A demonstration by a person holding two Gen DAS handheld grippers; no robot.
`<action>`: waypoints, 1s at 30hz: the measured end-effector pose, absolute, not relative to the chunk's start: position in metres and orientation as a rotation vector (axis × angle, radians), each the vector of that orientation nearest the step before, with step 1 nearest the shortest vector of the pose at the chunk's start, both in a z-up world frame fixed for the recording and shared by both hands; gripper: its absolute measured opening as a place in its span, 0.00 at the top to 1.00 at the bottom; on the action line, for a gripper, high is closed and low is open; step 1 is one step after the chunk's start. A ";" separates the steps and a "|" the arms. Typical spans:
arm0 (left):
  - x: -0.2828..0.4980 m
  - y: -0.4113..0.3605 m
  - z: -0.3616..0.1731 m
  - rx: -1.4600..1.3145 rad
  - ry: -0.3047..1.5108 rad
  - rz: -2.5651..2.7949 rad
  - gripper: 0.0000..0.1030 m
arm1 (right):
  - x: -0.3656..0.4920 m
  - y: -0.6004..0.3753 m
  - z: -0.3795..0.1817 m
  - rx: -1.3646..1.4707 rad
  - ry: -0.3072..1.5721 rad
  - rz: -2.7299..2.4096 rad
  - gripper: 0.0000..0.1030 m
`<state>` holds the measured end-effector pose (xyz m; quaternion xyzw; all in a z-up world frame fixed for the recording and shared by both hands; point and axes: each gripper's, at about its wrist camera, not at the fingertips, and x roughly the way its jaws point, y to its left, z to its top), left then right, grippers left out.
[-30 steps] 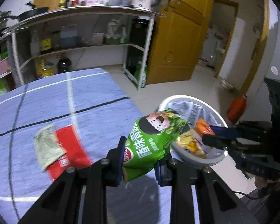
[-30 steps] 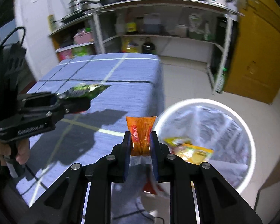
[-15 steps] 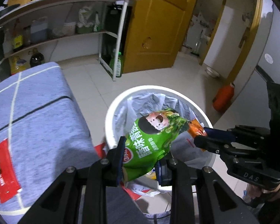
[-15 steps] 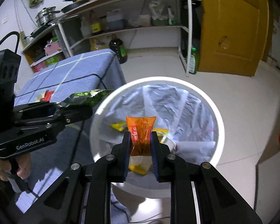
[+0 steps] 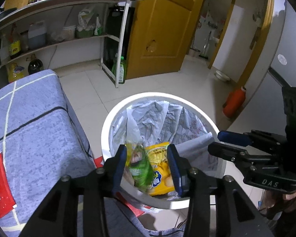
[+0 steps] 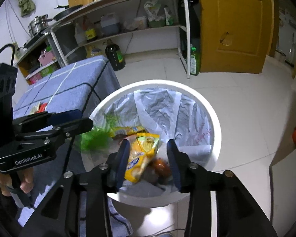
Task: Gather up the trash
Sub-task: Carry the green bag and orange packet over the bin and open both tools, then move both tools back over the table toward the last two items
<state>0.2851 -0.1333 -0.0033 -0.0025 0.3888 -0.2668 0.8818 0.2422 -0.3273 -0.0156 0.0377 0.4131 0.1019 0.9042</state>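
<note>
Trash lies loose in the white bin (image 5: 106,122): a crinkled green chip bag (image 5: 141,169), glossy and blurred in the right wrist view, beside a yellow snack packet (image 6: 140,156) and an orange wrapper (image 6: 160,165). Both the left gripper (image 5: 147,163) and right gripper (image 6: 148,158) have just been opening and gape empty above the round rim. Thin creased liner (image 6: 159,106) drapes inside. A red wrapper (image 5: 0,185) remains on the blue cloth table (image 5: 33,118), which touches the bin.
</note>
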 end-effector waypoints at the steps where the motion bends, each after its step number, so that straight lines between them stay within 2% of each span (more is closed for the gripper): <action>1: 0.285 -0.131 -0.001 -0.010 0.806 -0.557 0.57 | 0.241 -0.328 -0.013 0.081 0.845 0.212 0.59; 14: 0.250 -0.083 0.034 -0.043 0.705 -0.493 0.57 | 0.223 -0.299 0.029 0.077 0.726 0.295 0.59; 25: 0.220 -0.020 0.049 -0.081 0.645 -0.378 0.57 | 0.218 -0.249 0.042 0.029 0.701 0.394 0.59; 30: 0.220 0.021 0.046 -0.106 0.645 -0.290 0.52 | 0.220 -0.214 0.047 0.003 0.690 0.464 0.59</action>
